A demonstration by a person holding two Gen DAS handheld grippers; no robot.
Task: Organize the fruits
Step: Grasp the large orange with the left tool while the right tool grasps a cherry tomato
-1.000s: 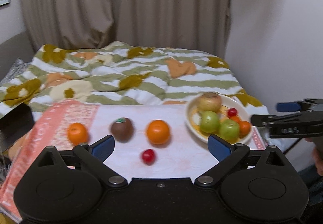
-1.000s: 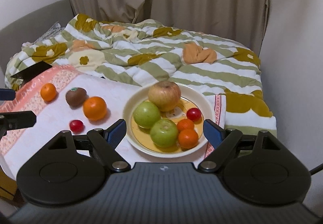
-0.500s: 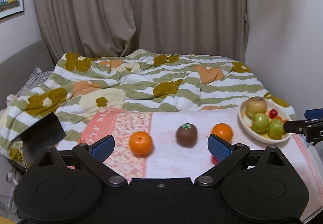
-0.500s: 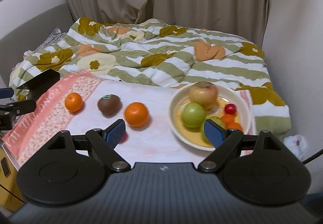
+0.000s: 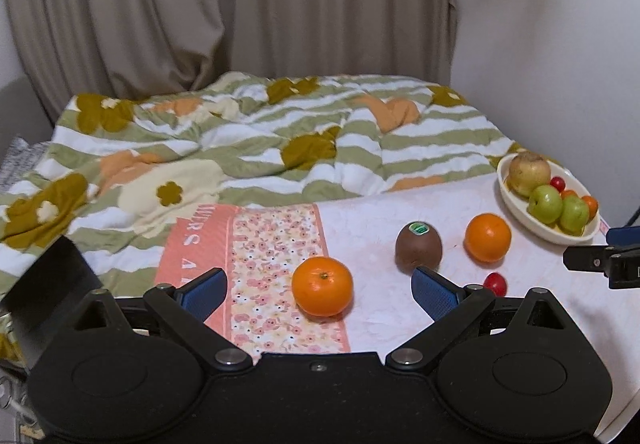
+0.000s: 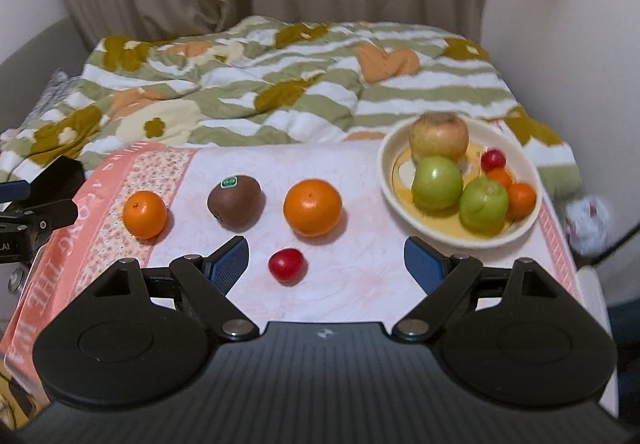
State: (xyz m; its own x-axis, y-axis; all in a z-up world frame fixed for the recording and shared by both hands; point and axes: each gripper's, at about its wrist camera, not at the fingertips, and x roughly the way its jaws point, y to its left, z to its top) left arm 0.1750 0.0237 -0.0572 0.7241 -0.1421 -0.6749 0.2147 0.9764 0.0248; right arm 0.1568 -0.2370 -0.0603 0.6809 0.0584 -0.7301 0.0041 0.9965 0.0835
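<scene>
On the pink-and-white cloth lie a small orange [image 5: 322, 286] [image 6: 144, 214], a brown kiwi [image 5: 418, 250] [image 6: 236, 202], a larger orange [image 5: 487, 237] [image 6: 312, 207] and a red cherry tomato [image 5: 495, 283] [image 6: 285, 264]. A cream bowl [image 5: 516, 202] [image 6: 387, 180] at the right holds an apple, two green fruits, small oranges and a red tomato. My left gripper [image 5: 319, 290] is open, with the small orange between its fingers. My right gripper [image 6: 325, 264] is open, with the cherry tomato between its fingers.
A striped green, white and orange quilt [image 5: 260, 140] covers the bed behind the cloth. Beige curtains [image 5: 240, 4] hang at the back, with a white wall [image 5: 552, 44] on the right. A dark box [image 5: 52, 280] sits at the left edge.
The left gripper has closed in on the small orange, which now sits between its fingers. The right gripper has swung left from the bowl toward the cherry tomato. Both stay open.
</scene>
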